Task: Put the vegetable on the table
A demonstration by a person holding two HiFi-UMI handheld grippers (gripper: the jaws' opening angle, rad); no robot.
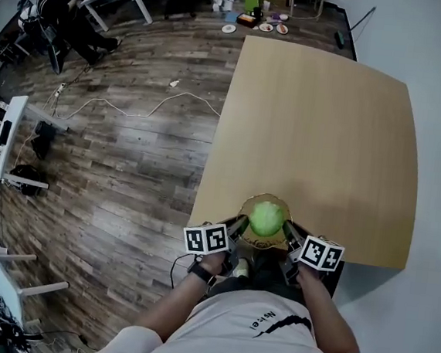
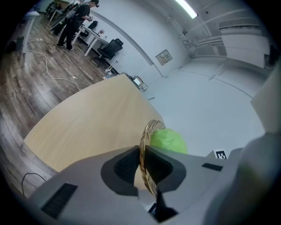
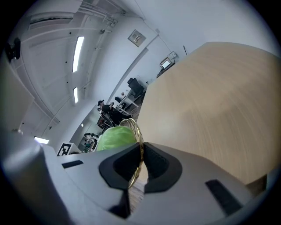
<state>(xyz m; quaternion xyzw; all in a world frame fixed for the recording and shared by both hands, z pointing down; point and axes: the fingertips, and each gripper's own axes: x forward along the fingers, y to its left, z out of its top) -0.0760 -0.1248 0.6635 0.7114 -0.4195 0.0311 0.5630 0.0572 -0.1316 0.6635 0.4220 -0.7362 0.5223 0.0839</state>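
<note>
A round green cabbage (image 1: 266, 218) sits in a shallow golden wire basket (image 1: 265, 202) over the near edge of the wooden table (image 1: 317, 142). My left gripper (image 1: 239, 229) is shut on the basket's left rim and my right gripper (image 1: 288, 234) is shut on its right rim. In the left gripper view the rim (image 2: 144, 149) runs between the dark pads, with the cabbage (image 2: 169, 139) just behind. The right gripper view shows the rim (image 3: 139, 149) clamped the same way, and the cabbage (image 3: 115, 136) to its left.
The tabletop stretches bare from the basket to its far edge (image 1: 302, 49). Left of it is wood floor with a white cable (image 1: 126, 108). Desks, chairs and a seated person (image 1: 62, 13) are at the far left. Small items lie on the floor (image 1: 255, 18) beyond the table.
</note>
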